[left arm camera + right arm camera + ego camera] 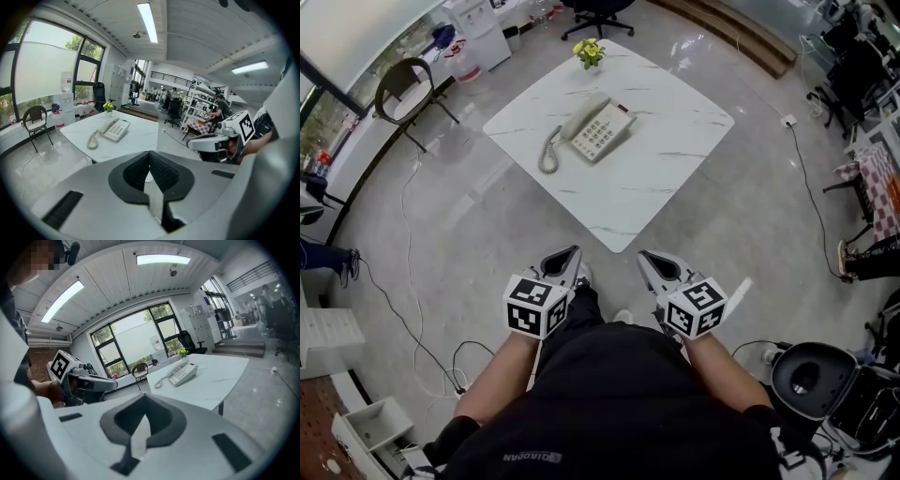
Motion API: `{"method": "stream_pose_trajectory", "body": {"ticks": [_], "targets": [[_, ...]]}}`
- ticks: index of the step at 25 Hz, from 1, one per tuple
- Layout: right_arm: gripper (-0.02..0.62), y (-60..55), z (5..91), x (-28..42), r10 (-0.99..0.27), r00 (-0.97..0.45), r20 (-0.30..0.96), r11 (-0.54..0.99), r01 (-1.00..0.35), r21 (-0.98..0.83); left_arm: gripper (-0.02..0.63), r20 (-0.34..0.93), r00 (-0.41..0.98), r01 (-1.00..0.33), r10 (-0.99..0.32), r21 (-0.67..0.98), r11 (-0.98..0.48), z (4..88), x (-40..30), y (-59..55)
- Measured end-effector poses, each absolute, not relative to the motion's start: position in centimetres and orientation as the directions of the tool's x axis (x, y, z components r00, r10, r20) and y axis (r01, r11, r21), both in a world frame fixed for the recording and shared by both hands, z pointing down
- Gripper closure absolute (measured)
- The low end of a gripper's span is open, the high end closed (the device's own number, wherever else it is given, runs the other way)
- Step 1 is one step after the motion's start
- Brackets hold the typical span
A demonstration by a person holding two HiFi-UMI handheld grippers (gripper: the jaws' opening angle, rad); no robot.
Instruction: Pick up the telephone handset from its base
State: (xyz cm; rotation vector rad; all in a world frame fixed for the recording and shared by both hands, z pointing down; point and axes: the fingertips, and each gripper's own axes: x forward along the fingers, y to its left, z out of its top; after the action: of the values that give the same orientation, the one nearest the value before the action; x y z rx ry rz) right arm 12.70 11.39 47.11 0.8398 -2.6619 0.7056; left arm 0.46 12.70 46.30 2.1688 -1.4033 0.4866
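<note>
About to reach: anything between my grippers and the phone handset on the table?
Nothing visible: only glossy grey floor and bare white marble-look tabletop separate the left tongs and right tongs from the cream handset.

The telephone [605, 133] sits on the table [675, 187], left of centre, with the handset [579, 117] on its left side and the cord [548, 155] nearer the left edge; a plant [589, 52] stands at the far corner; a chair [405, 89] stands left of the table; the left gripper [574, 253] and right gripper [646, 256] hang side by side before the near corner.
</note>
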Motion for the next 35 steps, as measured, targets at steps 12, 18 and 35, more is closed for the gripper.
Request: {"method": "stream_pose_trajectory", "body": {"ticks": [12, 18, 35], "targets": [[0.594, 2.0, 45.4, 7.0, -0.541, -0.745, 0.390, 0.687, -0.659, -0.307, 0.604, 0.500, 0.463, -0.885, -0.732, 0.206, -0.419, 44.5, -5.4, 1.5], [0.594, -1.4, 45.2, 4.3, -0.598, -0.700, 0.392, 0.640, -0.711, -0.292, 0.604, 0.505, 0.508, -0.853, -0.698, 0.186, -0.487, 44.5, -8.3, -1.9], [0.594, -4.4, 45.5, 1.9, -0.646, -0.634, 0.425, 0.590, -0.768, -0.250, 0.604, 0.488, 0.600, -0.786, -0.634, 0.210, -0.582, 45.7, -9.7, -6.7]]}}
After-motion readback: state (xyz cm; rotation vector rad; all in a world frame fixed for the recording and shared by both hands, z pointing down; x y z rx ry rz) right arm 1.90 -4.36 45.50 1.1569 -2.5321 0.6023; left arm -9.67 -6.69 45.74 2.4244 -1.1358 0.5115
